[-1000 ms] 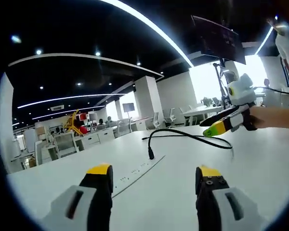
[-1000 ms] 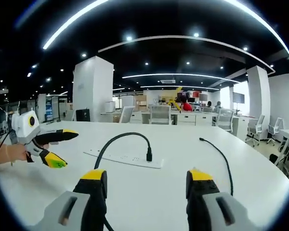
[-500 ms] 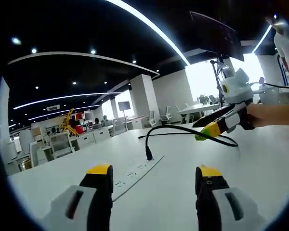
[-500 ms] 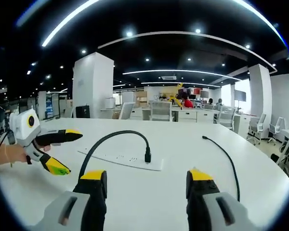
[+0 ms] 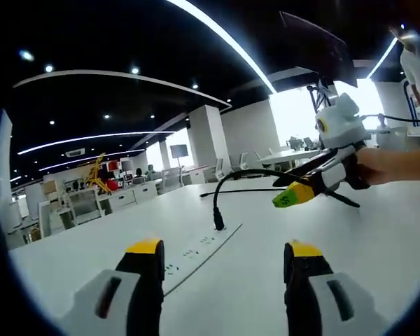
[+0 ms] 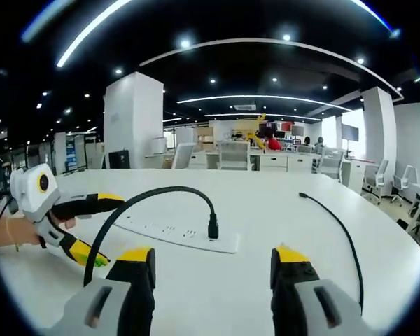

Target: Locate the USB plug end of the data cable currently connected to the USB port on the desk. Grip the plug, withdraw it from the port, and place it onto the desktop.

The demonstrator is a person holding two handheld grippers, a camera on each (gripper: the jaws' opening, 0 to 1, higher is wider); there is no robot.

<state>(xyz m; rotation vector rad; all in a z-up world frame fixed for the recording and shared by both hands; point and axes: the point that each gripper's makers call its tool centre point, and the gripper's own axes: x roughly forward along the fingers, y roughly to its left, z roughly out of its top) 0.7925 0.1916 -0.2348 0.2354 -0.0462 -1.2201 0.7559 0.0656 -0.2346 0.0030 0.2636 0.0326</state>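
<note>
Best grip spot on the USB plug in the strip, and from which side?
Grip the black plug body, just above the white power strip, not the cable arching off its top. It stands upright in the port, so I'd bring the right tool, which is open, in level from the front and pull straight up.

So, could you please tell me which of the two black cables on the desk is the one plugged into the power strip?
The arching black cable, whose plug stands upright in the white power strip. The other cable lies loose to the right, its end free on the desk.
</note>
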